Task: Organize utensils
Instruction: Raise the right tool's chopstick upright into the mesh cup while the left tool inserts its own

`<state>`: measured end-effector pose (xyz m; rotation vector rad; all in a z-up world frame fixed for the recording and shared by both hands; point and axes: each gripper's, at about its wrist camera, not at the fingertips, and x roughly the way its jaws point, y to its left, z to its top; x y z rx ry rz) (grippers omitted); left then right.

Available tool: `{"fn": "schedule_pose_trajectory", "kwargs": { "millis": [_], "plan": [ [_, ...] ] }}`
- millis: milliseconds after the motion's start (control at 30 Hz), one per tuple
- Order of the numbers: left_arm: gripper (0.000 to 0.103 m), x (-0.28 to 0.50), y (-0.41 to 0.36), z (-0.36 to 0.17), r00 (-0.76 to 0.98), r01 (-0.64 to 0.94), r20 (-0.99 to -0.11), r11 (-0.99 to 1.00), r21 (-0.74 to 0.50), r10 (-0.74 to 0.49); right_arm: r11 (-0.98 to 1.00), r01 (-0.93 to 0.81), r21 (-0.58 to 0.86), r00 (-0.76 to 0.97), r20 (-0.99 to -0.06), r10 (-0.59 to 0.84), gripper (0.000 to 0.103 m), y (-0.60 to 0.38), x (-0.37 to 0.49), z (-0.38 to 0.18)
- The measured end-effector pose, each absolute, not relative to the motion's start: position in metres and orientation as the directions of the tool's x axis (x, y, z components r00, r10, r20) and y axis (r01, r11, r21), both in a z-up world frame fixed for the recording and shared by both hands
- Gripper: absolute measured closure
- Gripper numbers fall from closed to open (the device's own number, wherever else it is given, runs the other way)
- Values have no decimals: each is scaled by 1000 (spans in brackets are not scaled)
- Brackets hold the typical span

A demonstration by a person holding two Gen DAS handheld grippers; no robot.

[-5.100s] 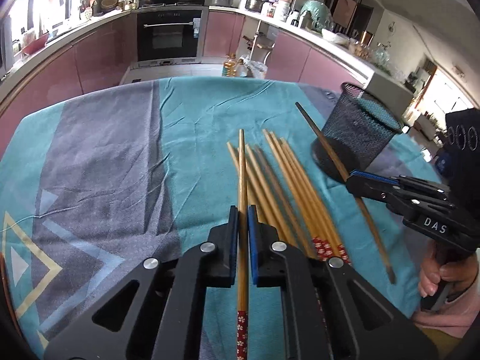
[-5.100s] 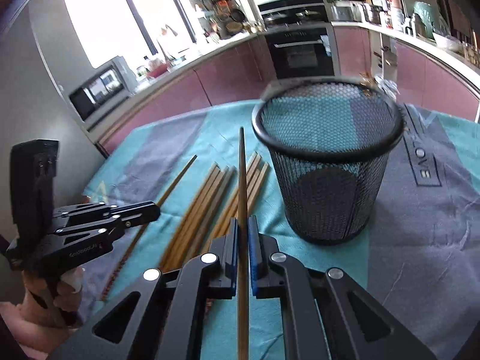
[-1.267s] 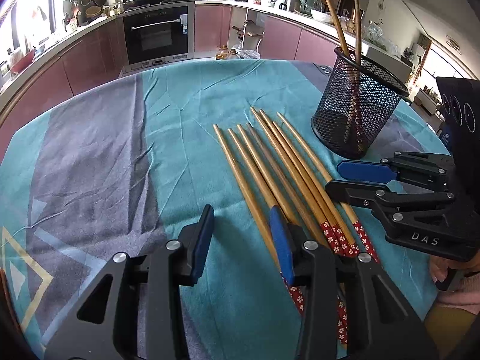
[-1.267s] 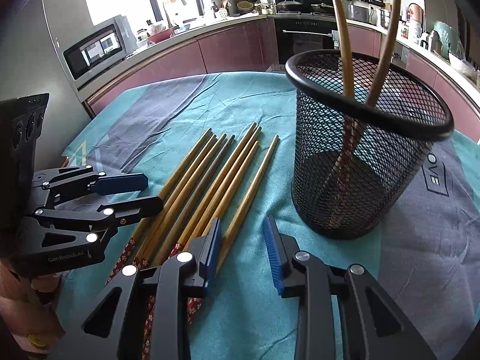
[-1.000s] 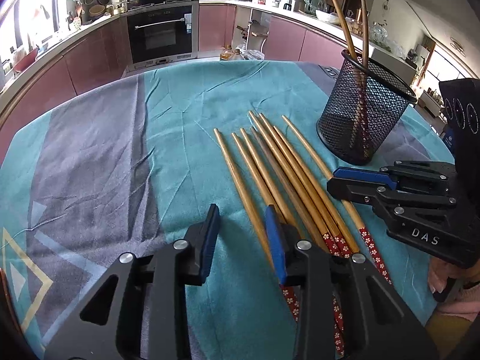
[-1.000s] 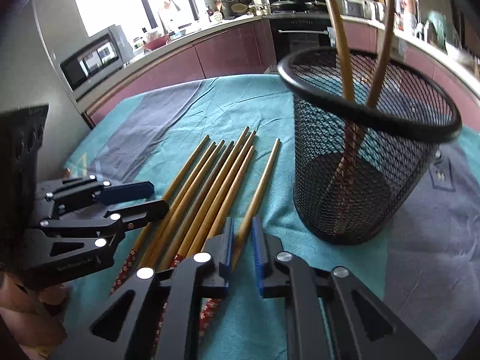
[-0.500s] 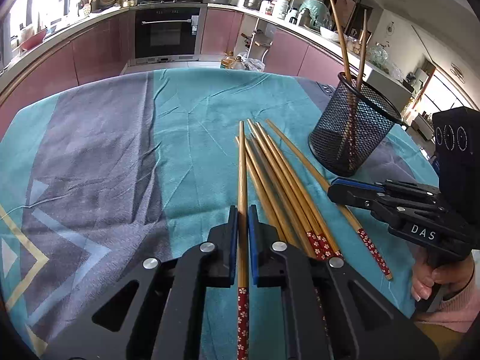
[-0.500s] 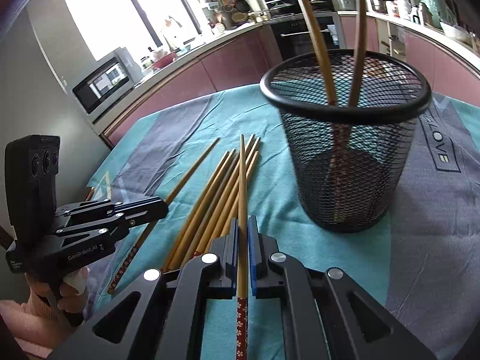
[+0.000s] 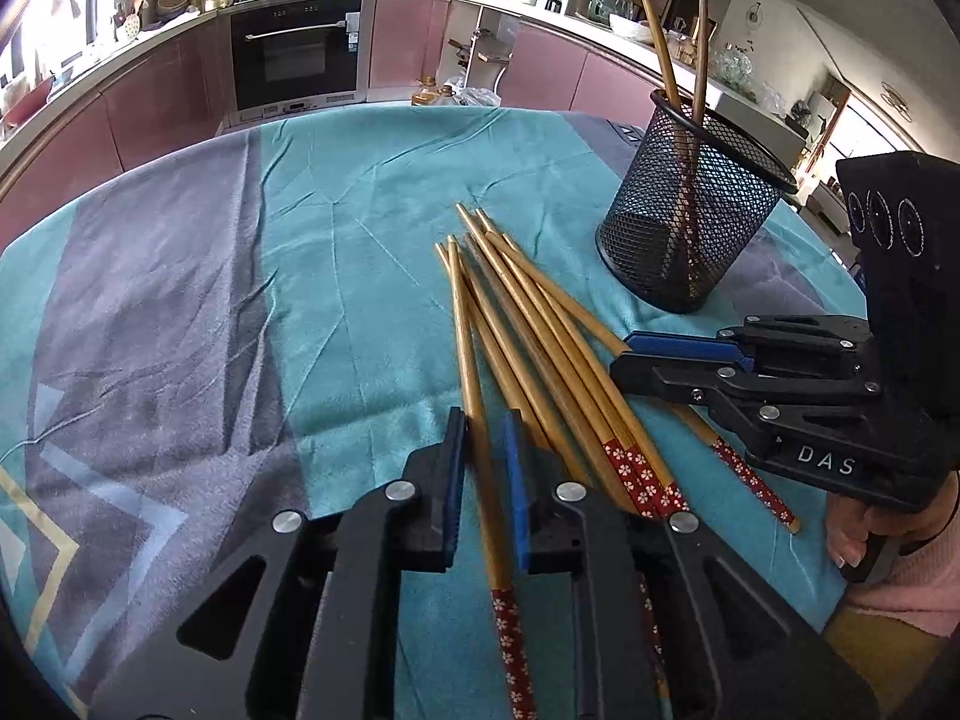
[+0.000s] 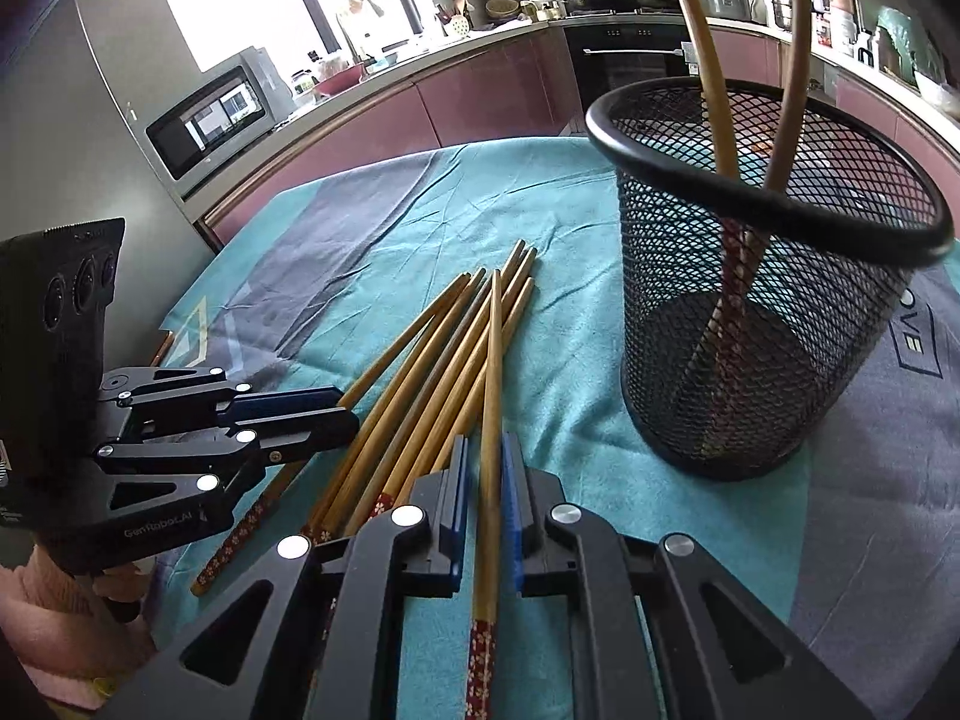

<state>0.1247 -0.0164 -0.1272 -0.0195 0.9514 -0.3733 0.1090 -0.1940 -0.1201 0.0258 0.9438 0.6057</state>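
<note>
Several wooden chopsticks [image 9: 540, 324] with red flowered ends lie fanned on the teal cloth; they also show in the right wrist view [image 10: 432, 372]. A black mesh cup [image 9: 690, 222] stands at the right with two chopsticks [image 9: 660, 48] upright in it; it also shows in the right wrist view [image 10: 774, 276]. My left gripper [image 9: 483, 420] has a chopstick [image 9: 468, 354] between its slightly parted jaws. My right gripper [image 10: 483, 450] has a chopstick [image 10: 492, 372] between its slightly parted jaws. Each gripper shows in the other's view, left [image 10: 324, 414] and right [image 9: 636, 354].
The table is covered by a teal and grey cloth [image 9: 210, 276]. Kitchen counters, an oven [image 9: 297, 54] and a microwave [image 10: 210, 114] stand beyond the table. The holder's hand [image 9: 858, 534] is at the right edge.
Both grippers' jaws have parted a little around their chopsticks compared with half a second ago. The left gripper's chopstick now lies slanted. The cup looks closer in the right view.
</note>
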Motion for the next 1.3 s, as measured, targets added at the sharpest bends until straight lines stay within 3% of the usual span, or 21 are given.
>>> {"fn": "schedule_pose_trajectory", "kwargs": {
  "millis": [300,800,1300],
  "plan": [
    [95,120,-17,-111,555,286,-769,941,-182,-318,821,-503,271,492,-691,530,97,-207,96,-95],
    [96,90,-12,-7,645,452,-554,847,-279,-526,796,-516,317,627,-494,603,97,-264,75,-22],
    [96,124,-43,70,731,499,-361,815,-295,-579,826,-511,238,759,-326,564,97,-299,83,51]
  ]
}}
